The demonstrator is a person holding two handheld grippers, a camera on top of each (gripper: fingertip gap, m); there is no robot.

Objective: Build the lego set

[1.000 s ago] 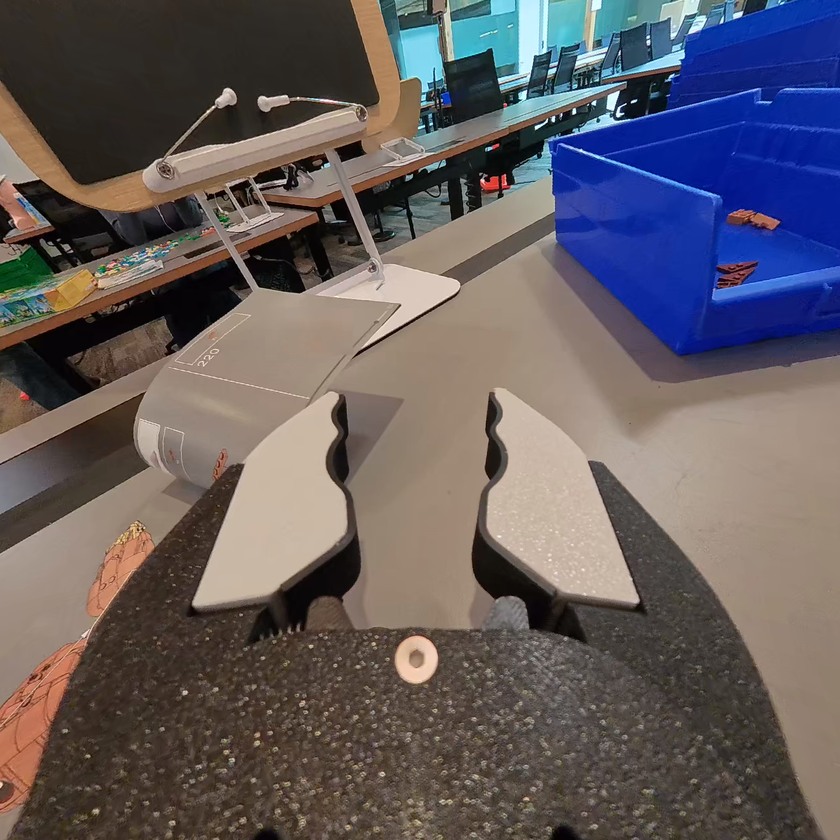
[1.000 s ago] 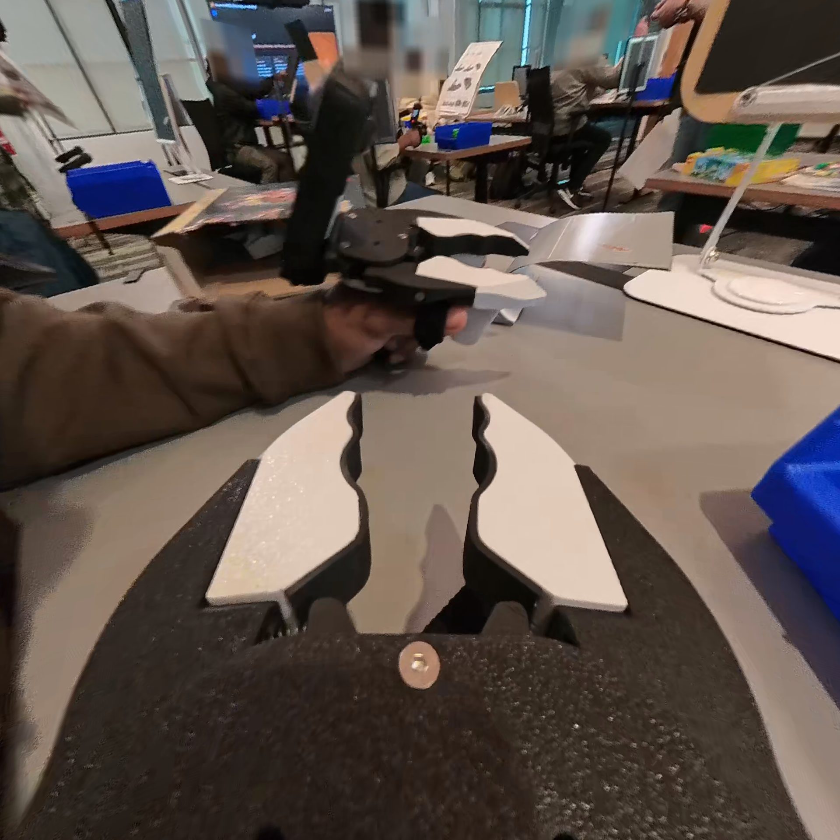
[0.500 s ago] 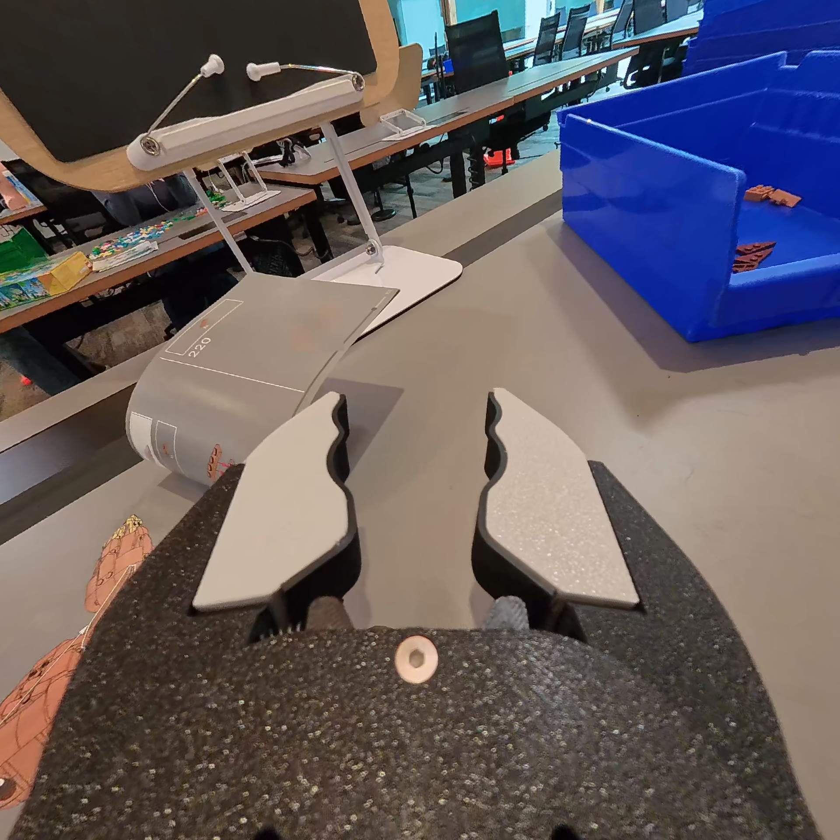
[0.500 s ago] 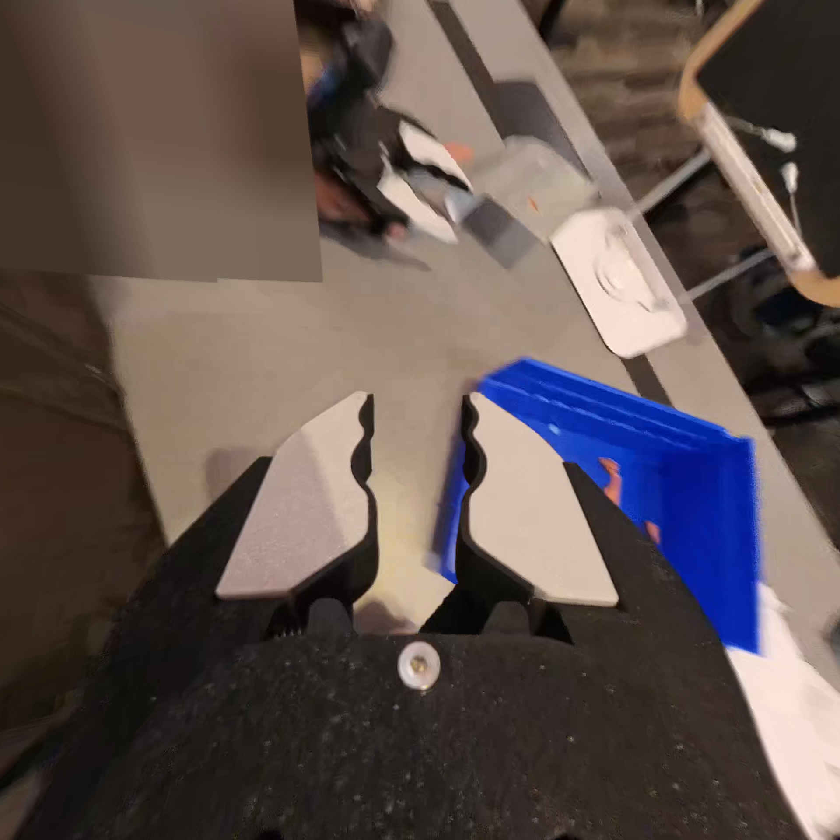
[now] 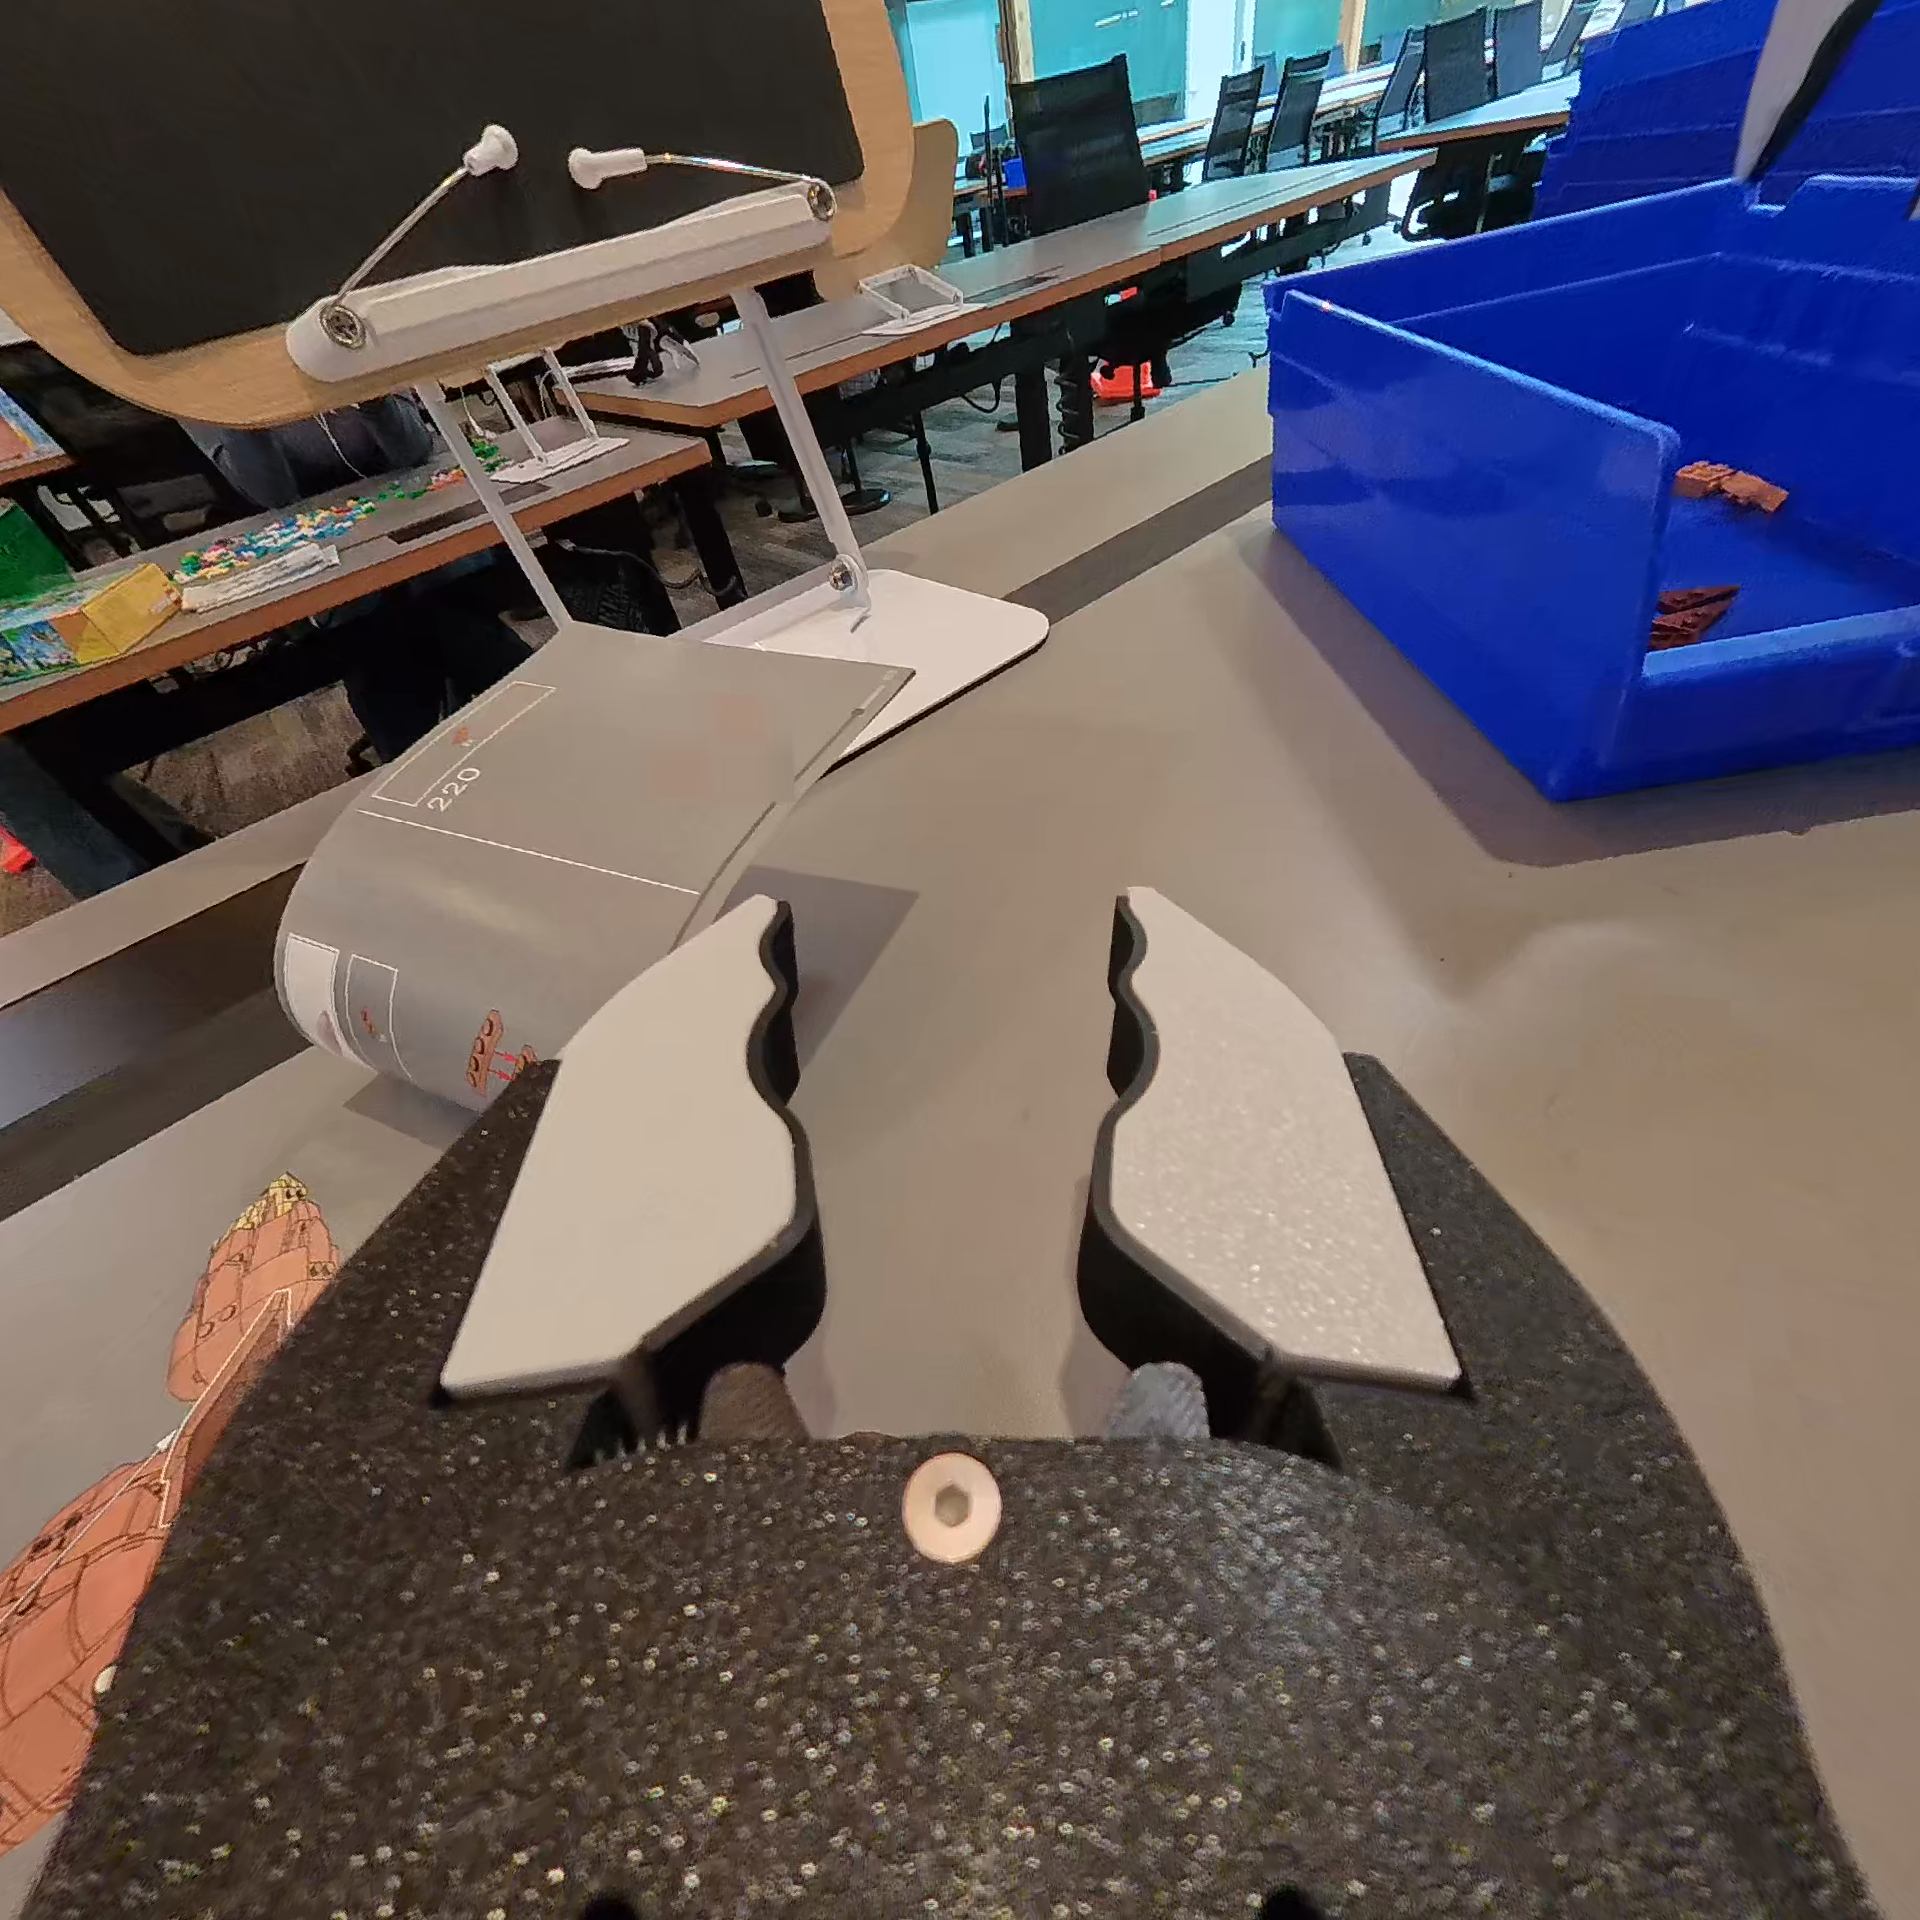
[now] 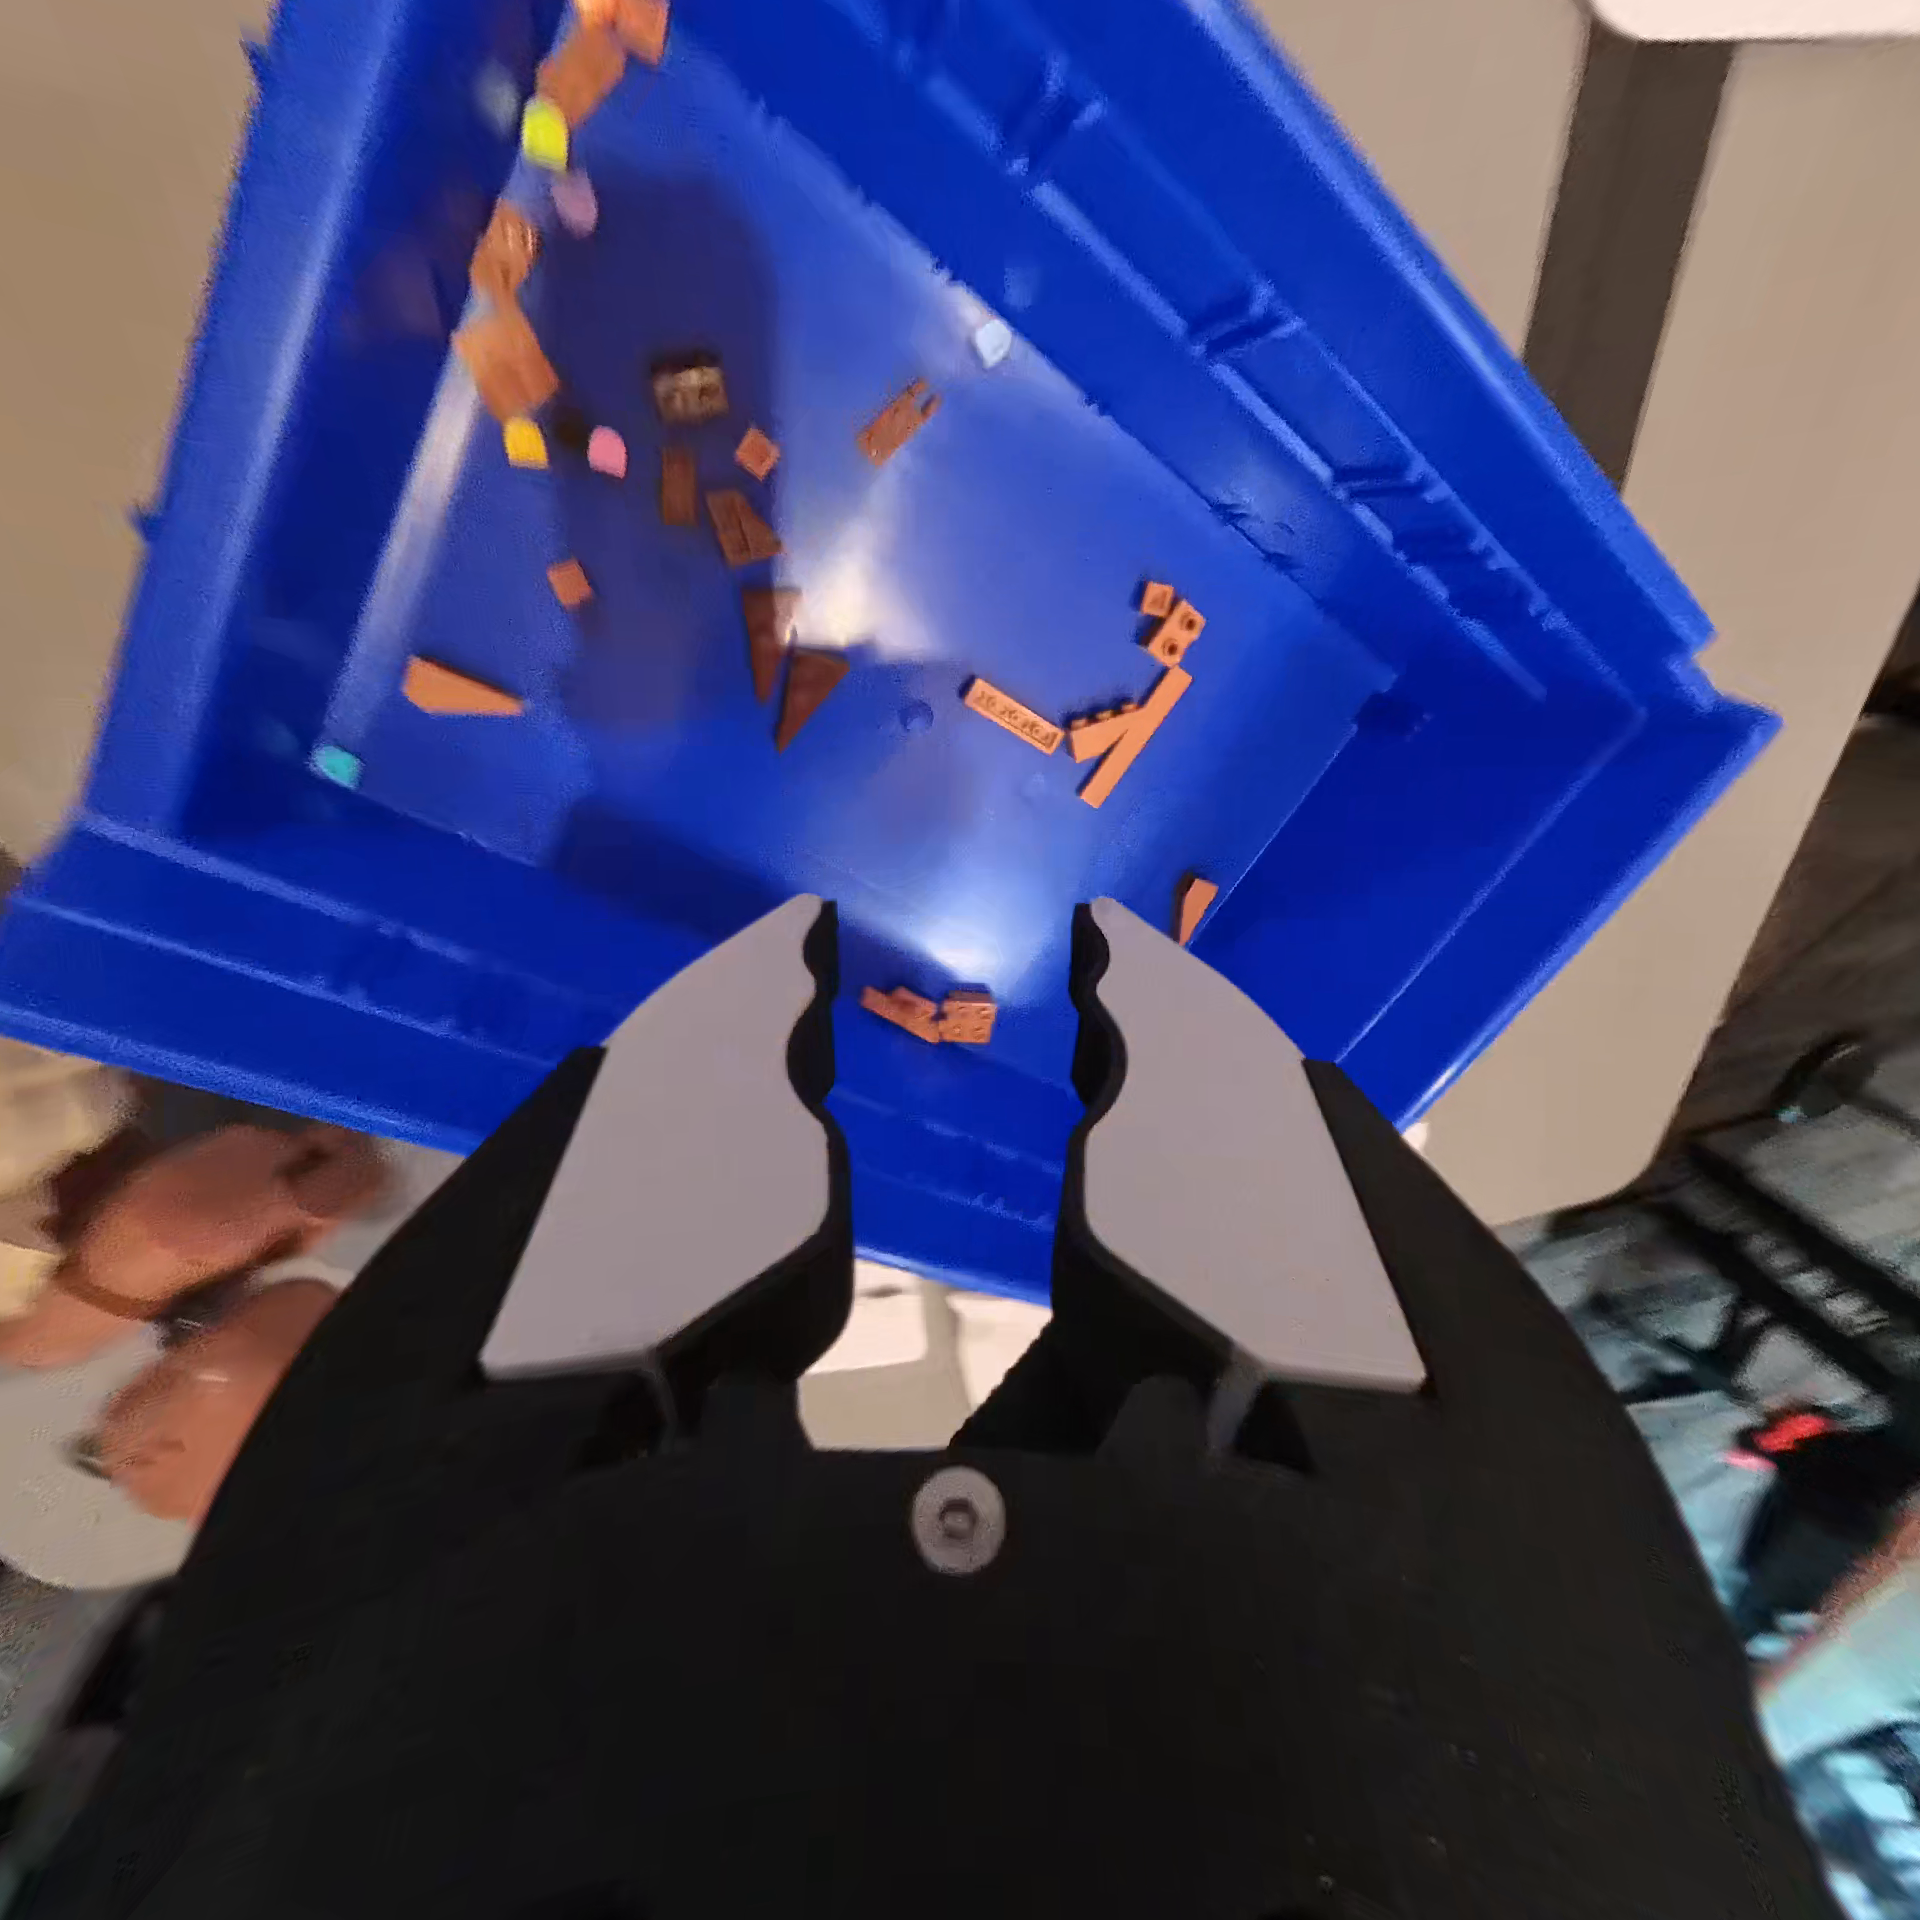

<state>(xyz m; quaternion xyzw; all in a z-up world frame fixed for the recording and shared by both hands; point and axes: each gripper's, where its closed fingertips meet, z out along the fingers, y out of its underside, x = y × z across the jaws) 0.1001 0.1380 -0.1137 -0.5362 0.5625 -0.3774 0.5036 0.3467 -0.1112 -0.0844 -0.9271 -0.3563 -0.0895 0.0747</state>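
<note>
My left gripper (image 5: pixel 951 914) is open and empty, held low over the grey table (image 5: pixel 1195 831), just right of a curled grey instruction sheet (image 5: pixel 582 810). My right gripper (image 6: pixel 951 920) is open and empty, looking straight down into the blue bin (image 6: pixel 1507 790). Two small brown building pieces (image 6: pixel 935 1013) lie on the bin floor, seen between its fingertips, which do not touch them. Several more brown pieces (image 6: pixel 1122 727) and a few pink, yellow and teal ones are scattered in the bin. The same bin (image 5: pixel 1455 540) stands at the right in the left wrist view.
A white stand (image 5: pixel 904 623) holding a wood-rimmed black board (image 5: pixel 416 125) stands behind the sheet. A printed page with a brown model picture (image 5: pixel 94 1558) lies at the left edge. The table's far edge runs behind the sheet, with other desks and chairs beyond. Left tips to right tips: about 35 cm.
My right gripper swung from facing the left gripper low over the table to above the bin, looking down; its jaws narrowed, then widened again. My left gripper barely moved and stayed open.
</note>
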